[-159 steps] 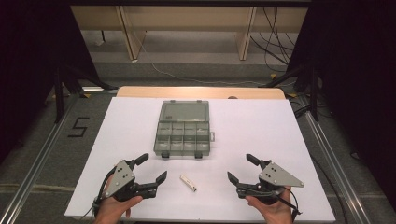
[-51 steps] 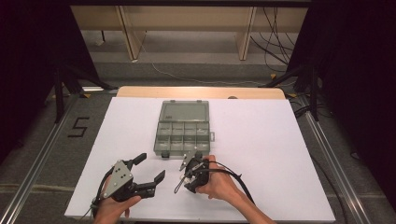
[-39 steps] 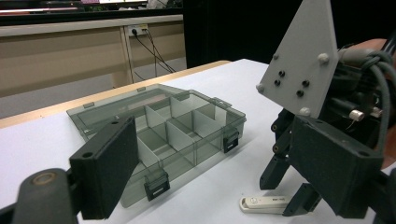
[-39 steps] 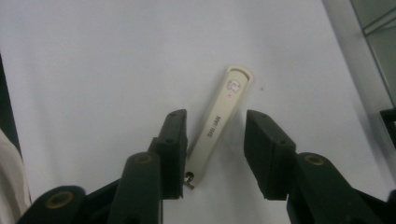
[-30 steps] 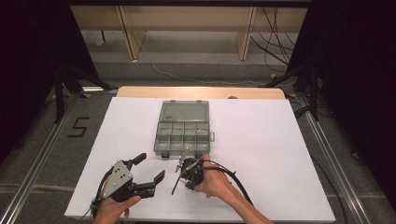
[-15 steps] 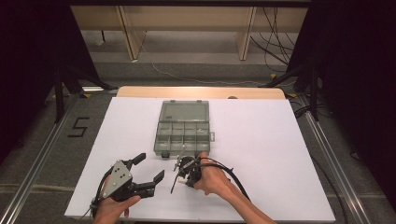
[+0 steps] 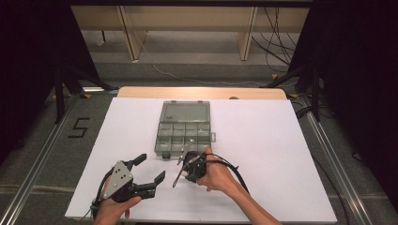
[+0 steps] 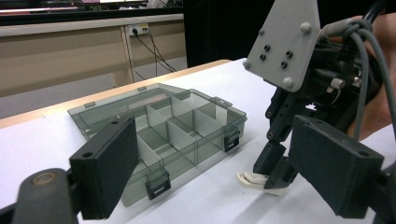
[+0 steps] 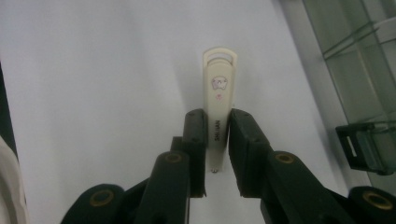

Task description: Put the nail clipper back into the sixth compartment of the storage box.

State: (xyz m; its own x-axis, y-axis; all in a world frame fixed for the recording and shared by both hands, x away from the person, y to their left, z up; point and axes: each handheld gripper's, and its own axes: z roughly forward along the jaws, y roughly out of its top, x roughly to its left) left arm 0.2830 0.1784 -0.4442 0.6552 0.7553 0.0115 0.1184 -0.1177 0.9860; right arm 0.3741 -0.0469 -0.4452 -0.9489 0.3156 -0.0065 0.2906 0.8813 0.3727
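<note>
The right hand-held gripper (image 9: 217,135) is clenched on a cream clip (image 9: 219,100), seemingly gripped low. It could be tipped out during lifting toward the box (image 7: 183,131). The left hand-held gripper (image 7: 148,168) is held released.

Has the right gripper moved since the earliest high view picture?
Yes. The right gripper has moved left across the table, from the right side to just in front of the compartment box, where it clamps the small cream clip.

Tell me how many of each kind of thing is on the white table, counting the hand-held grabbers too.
Grippers: 2, the left gripper open, the right gripper shut on the clip
Clear compartment box, lid open: 1
Small cream clip: 1
Total: 4
</note>
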